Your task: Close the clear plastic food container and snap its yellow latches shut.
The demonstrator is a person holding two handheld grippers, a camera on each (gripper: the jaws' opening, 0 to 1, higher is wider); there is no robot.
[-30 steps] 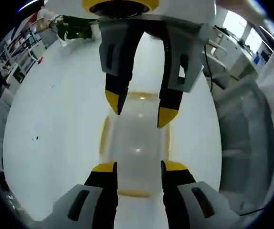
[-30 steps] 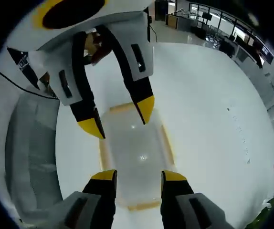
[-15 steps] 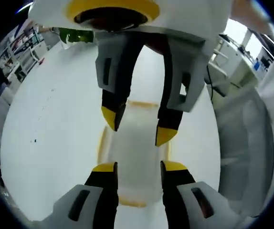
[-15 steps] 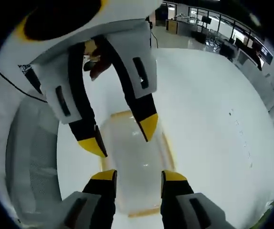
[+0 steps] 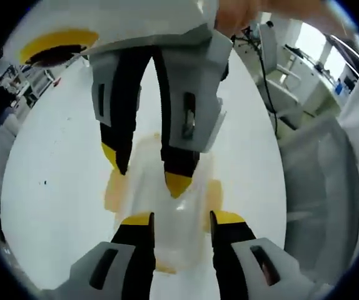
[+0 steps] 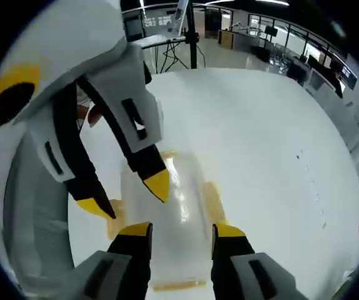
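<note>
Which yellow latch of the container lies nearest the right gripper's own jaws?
The short-end latch on the container, showing between the right gripper jaws; the side latches lie farther up.

L gripper [image 5: 181, 219] & R gripper [image 6: 181, 228] agape, tips facing.

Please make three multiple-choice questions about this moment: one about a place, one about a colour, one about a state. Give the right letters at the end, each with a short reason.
1. Where does the clear container stand?
A. on the white table
B. on a chair
C. in a sink

2. What colour are the container's latches?
A. blue
B. yellow
C. red

3. How do the jaws of the left gripper stand?
A. shut on a latch
B. apart, holding nothing
C. shut on a spoon

Answers:
1 A, white tabletop shows all around the container in both views.
2 B, yellow flaps stick out at its sides and ends.
3 B, a gap shows between the two tips, with the container below; the right gripper stands the same way.
</note>
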